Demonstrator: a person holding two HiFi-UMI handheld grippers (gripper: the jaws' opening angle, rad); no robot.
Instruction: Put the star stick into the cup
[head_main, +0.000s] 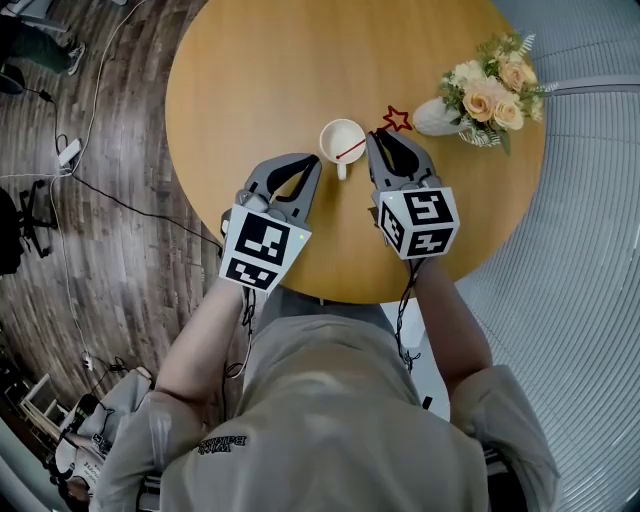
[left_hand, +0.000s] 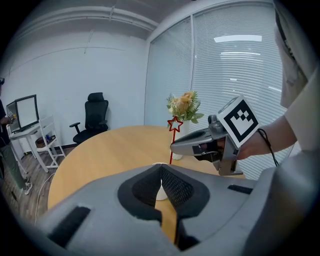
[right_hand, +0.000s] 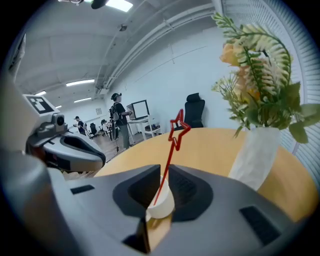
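One step left, we reckon: pull-back. Star stick (right_hand: 169, 155) foot in cup (head_main: 330, 130), star leaning 2 o'clock. Right gripper (right_hand: 160, 170) jaws narrowly apart round stick; left gripper (left_hand: 160, 169) pinched together, empty. Next: back right out, no snagging.

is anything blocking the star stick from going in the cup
Nothing visible does. The star stick already has its lower end inside the cup, leaning out over the rim between the slightly parted jaws of the right gripper. The flower vase stands aside.
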